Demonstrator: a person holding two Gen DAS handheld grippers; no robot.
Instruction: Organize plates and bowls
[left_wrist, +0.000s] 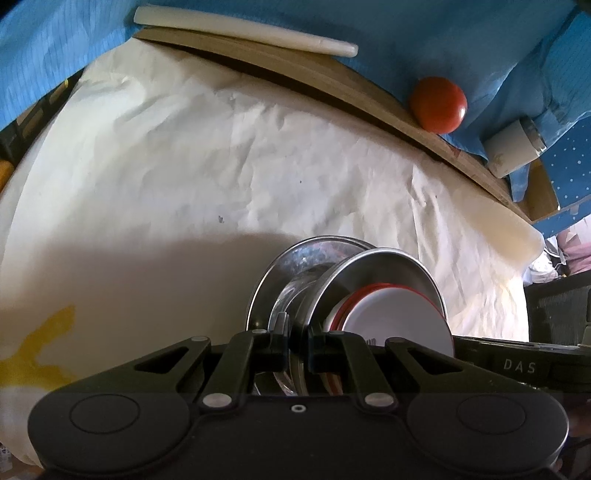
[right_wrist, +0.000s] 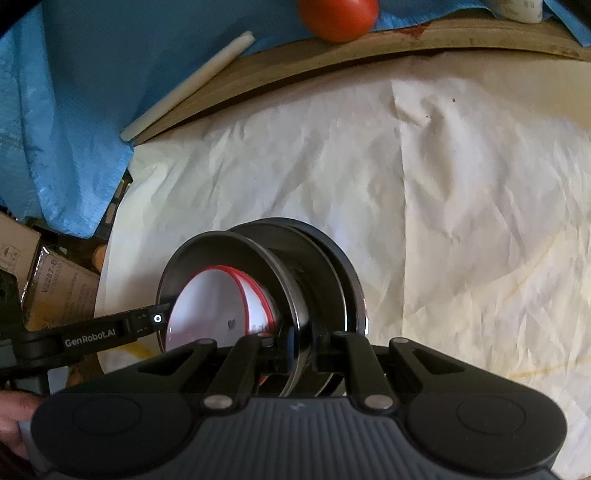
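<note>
- Over the white paper-covered counter (left_wrist: 184, 166), both tools carry one stack of dishes between them: steel plates (left_wrist: 391, 273) and a glass bowl (left_wrist: 291, 299), with red-rimmed white bowls (left_wrist: 399, 317) nested at one end.
- Left tool (left_wrist: 297, 347): its jaws are drawn together and clamped on the rims near the middle of the stack, the glass bowl's edge among them.
- Right tool (right_wrist: 301, 354): likewise pinched tight on a steel plate rim (right_wrist: 291, 314) on the opposite side; from its view the red-rimmed bowls (right_wrist: 221, 306) sit to the left, inside a steel plate.
- The stack looks tipped on edge in both views, though the steep downward aim of the cameras may account for that; it hangs above the counter, and I cannot tell whether anything touches down yet.
- My guess is that the step in hand is setting the stack down. Doing it well means lowering both sides at the same pace, so no rim twists out of a thin grip.
- Bring the stack level before contact, or the nested bowls may slide out.
- Land on bare paper, well short of the far wooden edge (left_wrist: 332, 85), where a red round object (left_wrist: 437, 105) and a white rod (left_wrist: 240, 27) lie on blue cloth (left_wrist: 406, 37).
- Release only once the weight rests fully on the counter.
</note>
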